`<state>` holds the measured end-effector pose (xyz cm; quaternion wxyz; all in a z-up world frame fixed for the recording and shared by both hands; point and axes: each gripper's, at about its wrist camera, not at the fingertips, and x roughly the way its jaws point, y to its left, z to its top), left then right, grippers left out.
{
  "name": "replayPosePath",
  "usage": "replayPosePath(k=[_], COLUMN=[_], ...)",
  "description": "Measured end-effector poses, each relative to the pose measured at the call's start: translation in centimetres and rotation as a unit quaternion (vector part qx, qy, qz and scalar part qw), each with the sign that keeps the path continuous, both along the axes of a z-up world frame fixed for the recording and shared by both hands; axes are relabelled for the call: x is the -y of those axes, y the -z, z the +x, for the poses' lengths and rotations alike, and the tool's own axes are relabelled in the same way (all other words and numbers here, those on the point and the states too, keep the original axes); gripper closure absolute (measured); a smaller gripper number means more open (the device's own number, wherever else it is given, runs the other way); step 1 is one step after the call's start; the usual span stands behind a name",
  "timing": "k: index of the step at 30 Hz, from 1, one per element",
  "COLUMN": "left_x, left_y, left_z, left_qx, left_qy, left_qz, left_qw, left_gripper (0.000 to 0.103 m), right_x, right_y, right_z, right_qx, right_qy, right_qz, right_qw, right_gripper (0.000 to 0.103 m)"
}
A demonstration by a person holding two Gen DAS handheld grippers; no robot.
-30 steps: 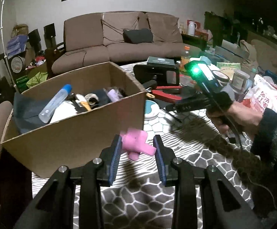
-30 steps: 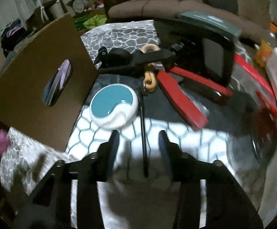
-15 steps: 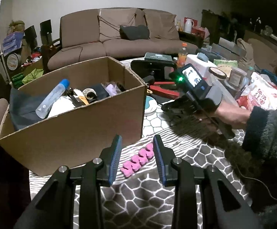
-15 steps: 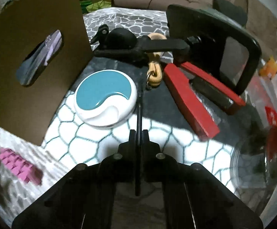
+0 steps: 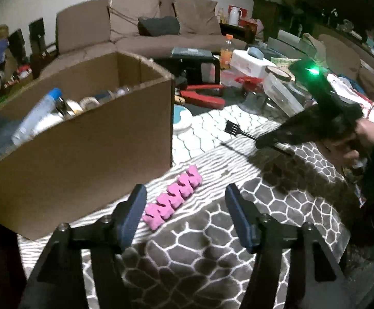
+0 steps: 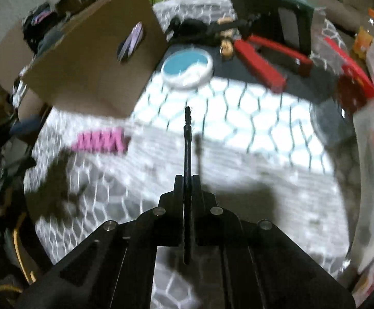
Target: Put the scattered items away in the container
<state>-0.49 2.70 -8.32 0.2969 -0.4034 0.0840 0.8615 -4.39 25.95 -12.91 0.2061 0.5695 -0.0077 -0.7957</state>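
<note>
Item: pink toe separator (image 5: 172, 197), lying flat on the patterned worktop (image 5: 277, 221) just beside the cardboard box (image 5: 89, 149), which stands at its 10 o'clock. Left gripper (image 5: 184, 216): jaws spread, having just opened wider, the separator between them but untouched. Right gripper (image 6: 187, 188): jaws pressed together on a thin black brush (image 6: 187, 139), bristles pointing to 12 o'clock. Handling note: centre the separator, close across its narrow width, lift clear of the box wall before release.
</note>
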Motion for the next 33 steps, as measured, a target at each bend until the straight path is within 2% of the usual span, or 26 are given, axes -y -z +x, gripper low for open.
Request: replayPosePath(k=[6,11,17,19,20,22,23,27,33], left_x=[-3.6,-3.2,-5.2,-6.0,-6.1,-6.0,-5.9,-5.5,-4.6], left_y=[3.5,6.6,7.6,7.9,7.7,7.2,6.8,4.8,0.1], left_z=[-0.9,-3.4,-3.2,-3.0,-3.0,-3.0,-3.0,-2.4,-0.8], left_qx=[-0.04,0.003,-0.035,-0.048,-0.051,-0.055,-0.056,-0.063,-0.119], left_qy=[0.048,0.009,-0.005,-0.012,-0.011,-0.011,-0.011,-0.015,-0.05], left_qz=[-0.078,-0.071,-0.136,-0.159,-0.164,-0.16,-0.154,-0.129,-0.079], left_qw=[0.995,0.9974,0.99,0.986,0.985,0.9856,0.9864,0.9895,0.9884], left_gripper=[0.037,0.037,0.037,0.041,0.051,0.061,0.07,0.073,0.073], right_x=[0.0,-1.0,-1.8,-1.9,-1.8,-1.7,-1.6,-1.0,0.3], right_y=[0.3,0.3,0.2,0.2,0.1,0.1,0.0,-0.5,-2.5], right_z=[2.3,2.7,2.6,2.5,2.5,2.4,2.4,2.3,2.4], right_qx=[0.006,0.006,0.005,0.005,0.005,0.004,0.003,-0.004,-0.039], right_qy=[-0.026,-0.02,-0.018,-0.016,-0.016,-0.016,-0.017,-0.015,0.0], right_qz=[0.003,-0.006,-0.007,-0.008,-0.008,-0.008,-0.007,-0.006,0.0], right_qw=[1.0,1.0,1.0,1.0,1.0,1.0,1.0,1.0,0.999], right_gripper=[0.097,0.097,0.097,0.097,0.097,0.097,0.097,0.097,0.097])
